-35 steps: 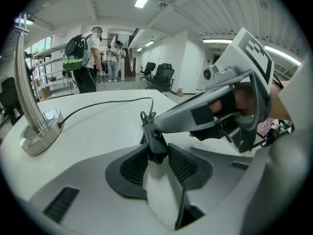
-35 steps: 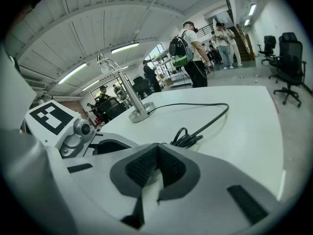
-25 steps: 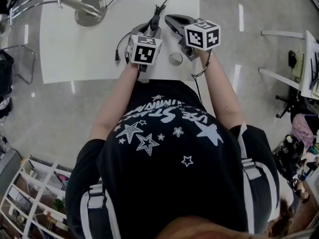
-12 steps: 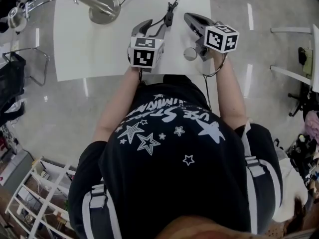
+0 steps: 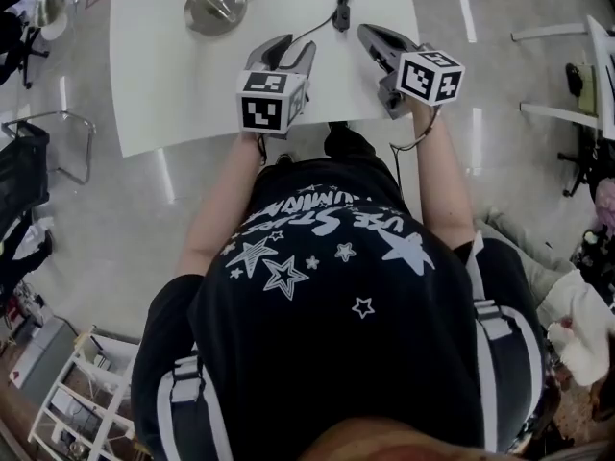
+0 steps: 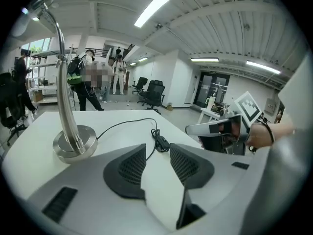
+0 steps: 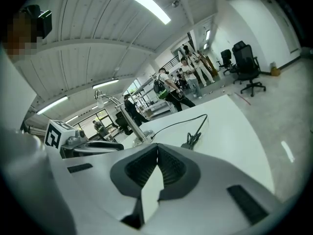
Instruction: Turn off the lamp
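A chrome desk lamp stands at the far left of the white table (image 5: pixel 163 94), its round base (image 5: pixel 214 6) (image 6: pixel 74 143) carrying a curved stem (image 6: pixel 61 72). Its black cord runs to an inline switch (image 5: pixel 340 15) (image 6: pixel 161 142) (image 7: pixel 191 141) lying on the table. My left gripper (image 5: pixel 288 48) (image 6: pixel 157 149) is open and empty, with the switch a short way beyond its tips. My right gripper (image 5: pixel 371 35) (image 7: pixel 156 147) is shut on nothing, to the right of the switch and clear of it. I cannot tell whether the lamp head (image 6: pixel 41 1) is lit.
The table's near edge lies just under both grippers. Office chairs (image 6: pixel 154 93) and several standing people (image 6: pixel 88 82) are far behind the table. A metal chair frame (image 5: pixel 67 133) stands left of the table, and a shelf unit (image 5: pixel 77 401) sits at the lower left.
Both grippers have lifted and drawn back toward the person. The left gripper, whose jaws were at the switch, now sits short of it.
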Action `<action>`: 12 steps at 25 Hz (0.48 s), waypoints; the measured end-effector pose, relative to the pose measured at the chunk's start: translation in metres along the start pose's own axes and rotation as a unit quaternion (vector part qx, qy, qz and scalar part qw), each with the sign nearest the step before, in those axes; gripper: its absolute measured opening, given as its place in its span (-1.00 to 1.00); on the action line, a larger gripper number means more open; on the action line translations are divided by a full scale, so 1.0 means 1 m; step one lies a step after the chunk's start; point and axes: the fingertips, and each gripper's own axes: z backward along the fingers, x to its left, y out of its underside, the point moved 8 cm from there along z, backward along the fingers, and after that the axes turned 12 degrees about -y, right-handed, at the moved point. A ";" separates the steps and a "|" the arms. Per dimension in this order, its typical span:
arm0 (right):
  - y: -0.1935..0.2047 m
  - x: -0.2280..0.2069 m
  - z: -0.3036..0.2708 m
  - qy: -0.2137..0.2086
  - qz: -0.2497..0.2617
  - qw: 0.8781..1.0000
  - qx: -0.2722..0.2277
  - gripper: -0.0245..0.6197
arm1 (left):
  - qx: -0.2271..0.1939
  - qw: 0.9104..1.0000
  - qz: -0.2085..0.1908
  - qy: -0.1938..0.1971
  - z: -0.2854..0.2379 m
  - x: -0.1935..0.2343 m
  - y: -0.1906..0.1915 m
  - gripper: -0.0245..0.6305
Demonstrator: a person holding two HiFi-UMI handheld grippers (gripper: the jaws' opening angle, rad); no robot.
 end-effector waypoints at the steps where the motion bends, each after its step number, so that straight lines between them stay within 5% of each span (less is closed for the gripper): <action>1: 0.002 0.008 -0.001 0.002 0.003 1.000 -0.002 -0.90 | -0.003 1.000 0.002 0.003 0.006 0.004 0.001 -0.41; 12: 0.030 0.086 -0.017 0.019 0.024 0.999 -0.019 -0.90 | -0.028 0.999 0.010 0.018 0.070 0.048 0.016 -0.51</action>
